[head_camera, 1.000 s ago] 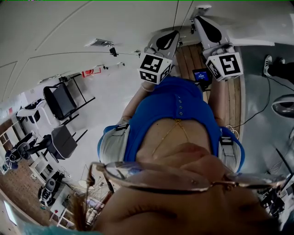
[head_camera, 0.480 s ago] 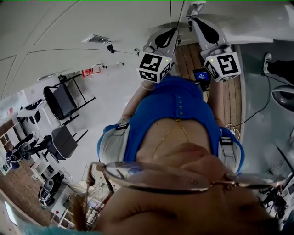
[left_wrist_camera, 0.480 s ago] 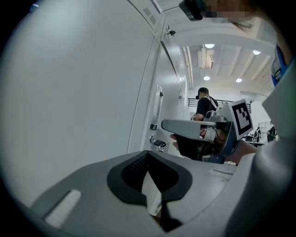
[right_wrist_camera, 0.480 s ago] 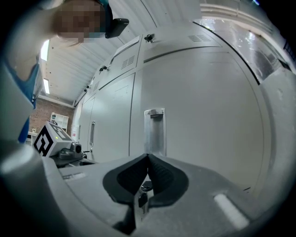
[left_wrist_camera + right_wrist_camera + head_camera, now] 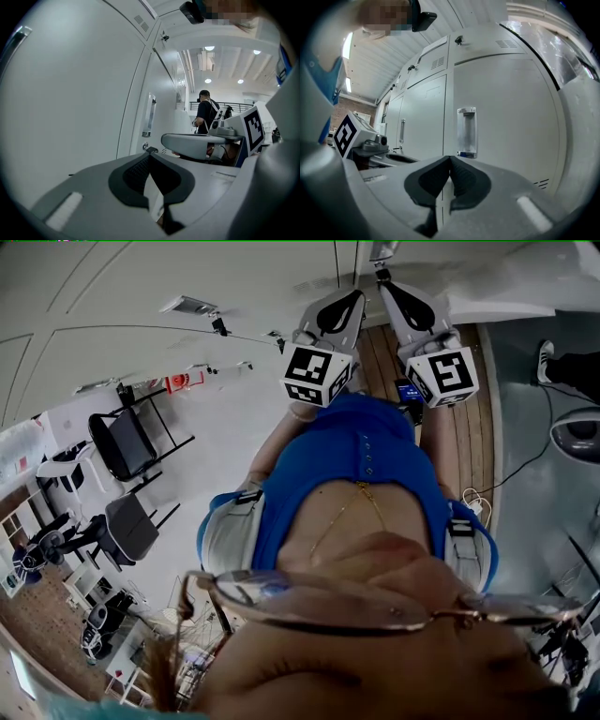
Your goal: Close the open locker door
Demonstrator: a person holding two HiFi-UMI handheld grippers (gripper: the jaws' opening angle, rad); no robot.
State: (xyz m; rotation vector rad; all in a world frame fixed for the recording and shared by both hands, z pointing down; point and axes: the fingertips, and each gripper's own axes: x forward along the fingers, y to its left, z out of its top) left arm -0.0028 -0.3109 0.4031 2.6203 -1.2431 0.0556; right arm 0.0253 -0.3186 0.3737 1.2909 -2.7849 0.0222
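Pale grey metal locker door straight before me, upright, clear vertical handle near its left edge, slotted vents at top and bottom — fully latched or not, I cannot tell

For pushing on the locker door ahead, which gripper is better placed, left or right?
Right, probably. The right gripper, shut, points squarely at a locker door, just below its handle. The left gripper, also shut, faces the lockers only obliquely.
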